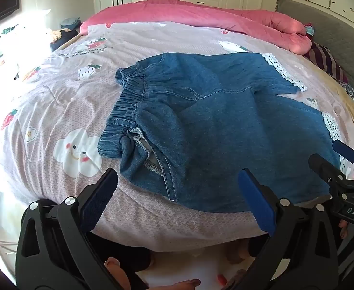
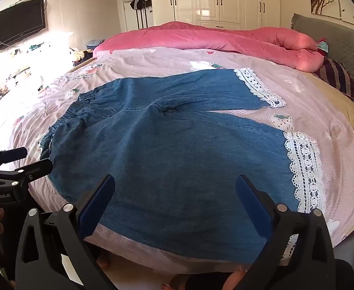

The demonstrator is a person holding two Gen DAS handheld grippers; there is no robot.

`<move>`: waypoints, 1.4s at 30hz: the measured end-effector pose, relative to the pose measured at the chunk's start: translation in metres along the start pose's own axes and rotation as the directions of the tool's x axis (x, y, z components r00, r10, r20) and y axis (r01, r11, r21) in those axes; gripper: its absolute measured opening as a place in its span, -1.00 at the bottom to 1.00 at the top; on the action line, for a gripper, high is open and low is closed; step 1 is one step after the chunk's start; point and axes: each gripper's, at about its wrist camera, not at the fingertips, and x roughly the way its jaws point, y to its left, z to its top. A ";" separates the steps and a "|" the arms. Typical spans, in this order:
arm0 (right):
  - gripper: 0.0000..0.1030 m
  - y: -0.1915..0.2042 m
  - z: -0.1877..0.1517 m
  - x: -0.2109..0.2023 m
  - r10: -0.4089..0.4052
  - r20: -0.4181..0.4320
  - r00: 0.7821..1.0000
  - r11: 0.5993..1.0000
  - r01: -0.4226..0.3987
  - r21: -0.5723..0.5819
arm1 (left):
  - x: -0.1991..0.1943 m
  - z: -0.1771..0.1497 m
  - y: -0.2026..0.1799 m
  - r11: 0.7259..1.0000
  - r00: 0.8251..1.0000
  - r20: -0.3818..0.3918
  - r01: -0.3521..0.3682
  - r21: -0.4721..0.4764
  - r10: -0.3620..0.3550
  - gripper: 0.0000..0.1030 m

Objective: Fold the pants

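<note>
Blue denim pants (image 1: pixel 213 125) (image 2: pixel 177 149) with white lace cuffs (image 2: pixel 302 169) lie spread on the bed, elastic waistband (image 1: pixel 121 111) to the left, legs to the right. My left gripper (image 1: pixel 179 193) hovers open over the near hip corner of the pants, nothing between its blue pads. The right gripper (image 2: pixel 174 200) hangs open above the near leg, just short of the lace hem. Each gripper shows at the edge of the other's view: the right gripper (image 1: pixel 341 159), the left gripper (image 2: pixel 24 162).
The bed sheet (image 1: pixel 63 96) is pink with strawberry and cloud prints. A rolled pink quilt (image 2: pixel 225 38) lies along the far side, a striped pillow (image 2: pixel 338 77) and grey headboard at right. White wardrobes stand behind; a wall television (image 2: pixel 18 25) hangs left. The bed's near edge is just below the grippers.
</note>
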 end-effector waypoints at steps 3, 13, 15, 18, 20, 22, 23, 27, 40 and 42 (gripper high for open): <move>0.92 0.001 0.000 0.000 -0.005 0.000 1.000 1.000 0.005 0.000 | 0.000 0.000 0.000 1.000 1.000 -0.001 -0.004 0.007 0.004 0.82; 0.92 0.003 0.000 0.001 -0.005 0.003 1.000 1.000 0.005 0.001 | -0.001 0.003 -0.001 1.000 1.000 0.006 -0.014 0.012 0.014 0.82; 0.92 0.003 0.000 0.001 -0.013 0.006 1.000 1.000 0.013 -0.002 | -0.001 0.003 -0.001 1.000 1.000 0.006 -0.016 0.012 0.015 0.82; 0.92 0.000 0.000 0.001 -0.017 0.010 1.000 1.000 0.017 -0.005 | -0.001 0.003 -0.001 1.000 1.000 0.006 -0.015 0.012 0.015 0.82; 0.92 0.000 0.002 -0.001 -0.019 0.011 1.000 1.000 0.019 -0.008 | -0.001 0.003 -0.002 1.000 1.000 0.009 -0.015 0.012 0.015 0.82; 0.92 0.000 0.002 -0.001 -0.019 0.010 1.000 1.000 0.019 -0.007 | -0.001 0.003 -0.003 1.000 1.000 0.013 -0.017 0.014 0.017 0.82; 0.92 0.000 0.002 -0.001 -0.018 0.010 1.000 1.000 0.019 -0.007 | -0.001 0.004 -0.003 1.000 1.000 0.014 -0.017 0.015 0.016 0.82; 0.92 0.000 0.001 -0.002 -0.023 0.011 1.000 1.000 0.023 -0.010 | -0.002 0.004 -0.003 1.000 1.000 0.015 -0.017 0.017 0.017 0.82; 0.92 0.000 0.001 -0.002 -0.023 0.011 1.000 1.000 0.023 -0.012 | -0.005 0.005 -0.003 1.000 0.999 0.026 -0.023 0.019 0.023 0.82; 0.92 -0.001 0.001 -0.002 -0.022 0.010 1.000 1.000 0.022 -0.012 | -0.005 0.005 -0.003 0.999 0.999 0.027 -0.025 0.020 0.024 0.82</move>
